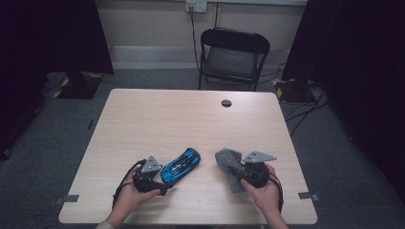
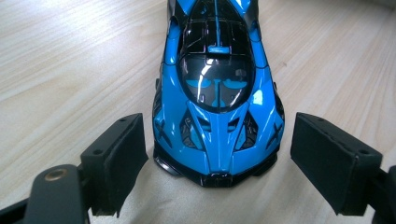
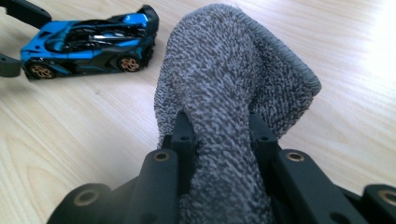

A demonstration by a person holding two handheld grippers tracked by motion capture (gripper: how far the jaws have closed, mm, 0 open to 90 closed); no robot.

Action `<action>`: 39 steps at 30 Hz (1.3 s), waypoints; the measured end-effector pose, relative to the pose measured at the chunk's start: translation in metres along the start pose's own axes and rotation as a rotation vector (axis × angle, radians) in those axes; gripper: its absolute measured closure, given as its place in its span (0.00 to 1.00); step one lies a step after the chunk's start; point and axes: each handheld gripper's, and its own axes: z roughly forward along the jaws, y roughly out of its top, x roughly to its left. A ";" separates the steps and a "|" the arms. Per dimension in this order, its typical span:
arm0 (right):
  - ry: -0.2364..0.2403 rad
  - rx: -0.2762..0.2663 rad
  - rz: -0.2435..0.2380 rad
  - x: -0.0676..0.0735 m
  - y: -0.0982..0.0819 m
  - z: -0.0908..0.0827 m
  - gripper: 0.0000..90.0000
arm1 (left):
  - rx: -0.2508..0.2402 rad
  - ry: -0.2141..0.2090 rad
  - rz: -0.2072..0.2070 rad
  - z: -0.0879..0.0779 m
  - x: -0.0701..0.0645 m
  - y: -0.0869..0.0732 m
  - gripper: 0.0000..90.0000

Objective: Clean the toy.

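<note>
A blue and black toy car (image 1: pixel 181 165) lies on the wooden table (image 1: pixel 191 119) near its front edge. My left gripper (image 1: pixel 160 183) is open at one end of the car (image 2: pixel 217 107), its pads (image 2: pixel 119 163) on either side and clear of the body. My right gripper (image 1: pixel 239 167) is shut on a grey knitted cloth (image 1: pixel 230 164), a bunched fold of it pinched between the jaws. The cloth (image 3: pixel 233 93) rises in a hump above the jaws and partly rests on the table. The car (image 3: pixel 88 39) lies to the upper left in the right gripper view.
A round cable hole (image 1: pixel 226 103) sits near the table's far edge. Behind the table stands a black folding chair (image 1: pixel 234 57). Dark curtains hang at both sides, and cables lie on the grey carpet at the right.
</note>
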 end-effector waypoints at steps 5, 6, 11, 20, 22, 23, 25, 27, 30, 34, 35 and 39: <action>0.002 0.021 -0.008 0.001 -0.003 0.008 0.78 | 0.013 -0.001 0.013 0.002 -0.001 -0.001 0.20; 0.000 0.029 -0.015 0.001 -0.006 0.010 0.78 | 0.016 -0.002 0.013 0.003 -0.001 -0.002 0.20; -0.022 0.067 0.013 0.001 -0.016 0.020 0.55 | 0.022 -0.003 0.013 0.004 -0.001 -0.001 0.20; -0.084 0.143 -0.042 0.013 -0.019 0.031 0.57 | 0.017 0.010 0.009 0.006 0.000 -0.002 0.20; -0.093 0.148 -0.054 0.014 -0.018 0.030 0.72 | 0.024 0.014 0.007 0.006 0.000 -0.004 0.20; -0.095 0.146 -0.057 0.014 -0.018 0.030 0.74 | 0.026 0.020 0.009 0.006 0.000 -0.004 0.20; -0.091 0.136 -0.057 0.013 -0.019 0.030 0.77 | 0.026 0.025 0.017 0.005 0.001 -0.003 0.20; -0.064 0.108 -0.039 0.013 -0.017 0.026 0.79 | 0.018 0.026 0.012 0.004 0.001 -0.003 0.20; -0.017 0.036 -0.063 0.022 -0.003 0.016 0.79 | 0.010 0.029 0.012 0.003 0.001 -0.002 0.19; 0.068 -0.025 -0.121 0.045 0.023 0.015 0.79 | 0.011 0.030 0.004 0.004 0.000 -0.003 0.19; 0.088 -0.026 -0.132 0.049 0.027 0.017 0.79 | 0.010 0.033 0.004 0.005 0.000 -0.002 0.19; 0.177 -0.015 -0.164 0.068 0.043 0.037 0.79 | 0.013 0.029 0.007 0.007 -0.003 -0.003 0.19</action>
